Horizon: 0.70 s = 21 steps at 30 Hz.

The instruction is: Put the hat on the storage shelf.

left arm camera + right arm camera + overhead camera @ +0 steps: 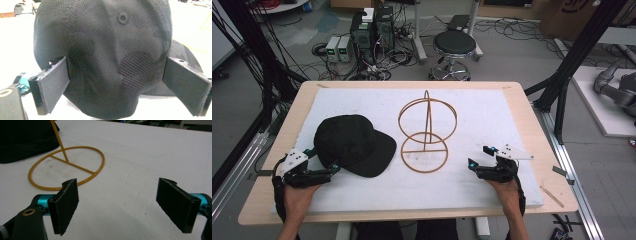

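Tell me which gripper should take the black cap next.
Left. The left gripper sits right at the black cap, its open jaws either side of the crown in its own view. The right gripper rests open on the white mat, beyond the wire hat stand.

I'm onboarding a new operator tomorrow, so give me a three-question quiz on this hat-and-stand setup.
1. True or false: the left gripper has its jaws clamped shut on the black cap.
2. Which thing stands between the cap and the right gripper? A) gold wire stand B) a mug C) a cardboard box
3. Fill in: the stand's base ring rests on the ____ mat.

Key
1. False: the jaws stand open on either side of the cap's crown.
2. A, the gold wire stand.
3. White: the white mat.
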{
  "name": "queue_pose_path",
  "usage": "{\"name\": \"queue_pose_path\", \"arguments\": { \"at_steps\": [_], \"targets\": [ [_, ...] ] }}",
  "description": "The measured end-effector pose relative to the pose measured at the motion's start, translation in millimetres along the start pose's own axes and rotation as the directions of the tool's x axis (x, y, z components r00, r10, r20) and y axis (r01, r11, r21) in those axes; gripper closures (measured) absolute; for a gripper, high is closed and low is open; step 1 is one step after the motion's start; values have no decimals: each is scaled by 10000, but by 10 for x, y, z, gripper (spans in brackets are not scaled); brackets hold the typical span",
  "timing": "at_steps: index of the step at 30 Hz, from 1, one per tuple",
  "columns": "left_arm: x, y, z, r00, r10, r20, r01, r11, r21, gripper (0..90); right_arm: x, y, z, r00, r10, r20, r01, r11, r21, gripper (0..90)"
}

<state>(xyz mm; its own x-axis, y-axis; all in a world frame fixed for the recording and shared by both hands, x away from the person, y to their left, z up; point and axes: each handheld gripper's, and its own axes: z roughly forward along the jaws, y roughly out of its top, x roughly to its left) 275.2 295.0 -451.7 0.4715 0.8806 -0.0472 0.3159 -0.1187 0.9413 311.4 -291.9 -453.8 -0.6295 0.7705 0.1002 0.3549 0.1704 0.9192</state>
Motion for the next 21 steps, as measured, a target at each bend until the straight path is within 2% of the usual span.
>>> {"name": "queue_pose_path", "arguments": {
  "at_steps": [8, 14, 21],
  "targets": [
    [7, -3, -9, 10000, -56, 47, 57, 9999, -84, 72, 22, 0, 2, 9997, -225, 76, 225, 9997, 13, 185],
    [13, -2, -10, 9999, -95, 74, 96, 9999, -83, 72, 21, 0, 1, 9998, -188, 53, 188, 9998, -16, 185],
    [18, 14, -51, 10000, -89, 5, 89, 9992, -390, 72, 23, 0, 1, 9996, -262, 51, 262, 9997, -3, 185]
  ]
}}
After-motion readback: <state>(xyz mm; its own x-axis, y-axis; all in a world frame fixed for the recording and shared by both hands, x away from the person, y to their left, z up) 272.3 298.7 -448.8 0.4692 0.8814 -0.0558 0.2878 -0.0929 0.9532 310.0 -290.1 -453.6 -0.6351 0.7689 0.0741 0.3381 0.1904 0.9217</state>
